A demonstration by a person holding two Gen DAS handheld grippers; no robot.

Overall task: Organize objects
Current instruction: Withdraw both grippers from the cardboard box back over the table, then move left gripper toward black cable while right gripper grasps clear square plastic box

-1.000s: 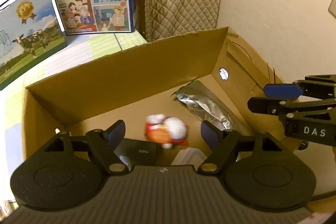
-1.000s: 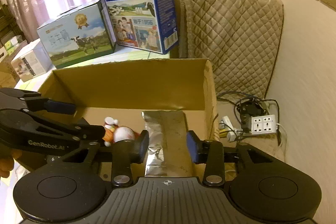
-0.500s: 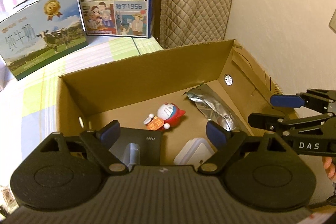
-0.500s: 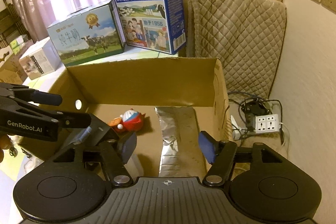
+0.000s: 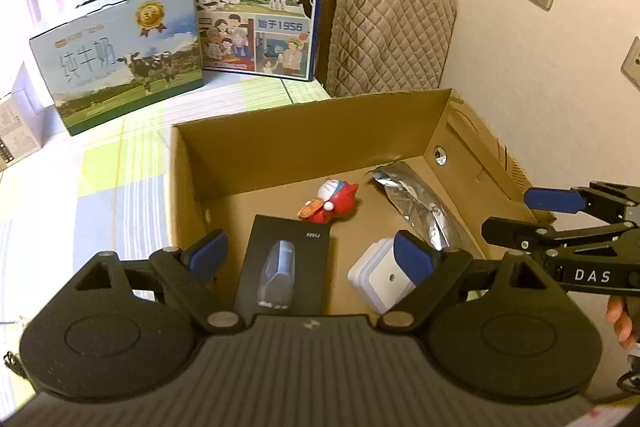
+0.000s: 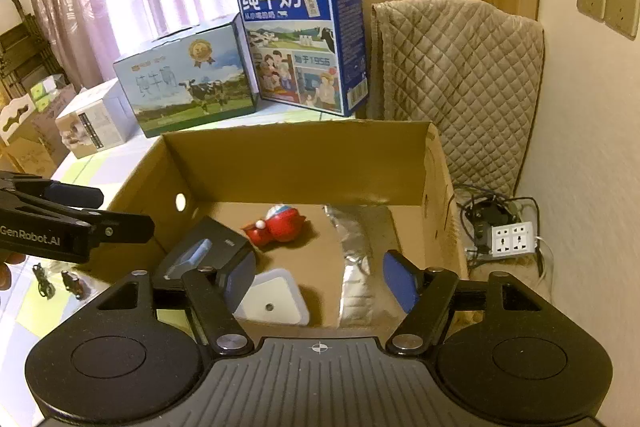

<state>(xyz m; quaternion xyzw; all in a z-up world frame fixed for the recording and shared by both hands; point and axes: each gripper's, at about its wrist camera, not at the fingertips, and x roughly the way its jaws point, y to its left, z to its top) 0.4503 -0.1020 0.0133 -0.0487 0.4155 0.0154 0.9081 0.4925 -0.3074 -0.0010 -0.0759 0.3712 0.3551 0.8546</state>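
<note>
Cardboard box [image 5: 304, 143] sits open-topped on the striped table [image 5: 112, 179], walls upright all round, far wall close to two milk cartons [image 6: 304, 43]; right side near the wall w/ a power strip [image 6: 514, 239] on the floor.

Both tools hover above the near rim. Left gripper [image 5: 308, 251] spread wide, nothing btwn its pads. Right gripper [image 6: 320, 277] also spread, empty.

Inside the box: black flat package [image 5: 286, 259] near-left, white lidded container [image 6: 272, 301] near-centre, red-and-white toy figure [image 5: 334, 201] lying on its side mid-floor, crinkled silver foil pouch [image 6: 358, 259] along the right wall. All four apart, bare floor btwn them.
</note>
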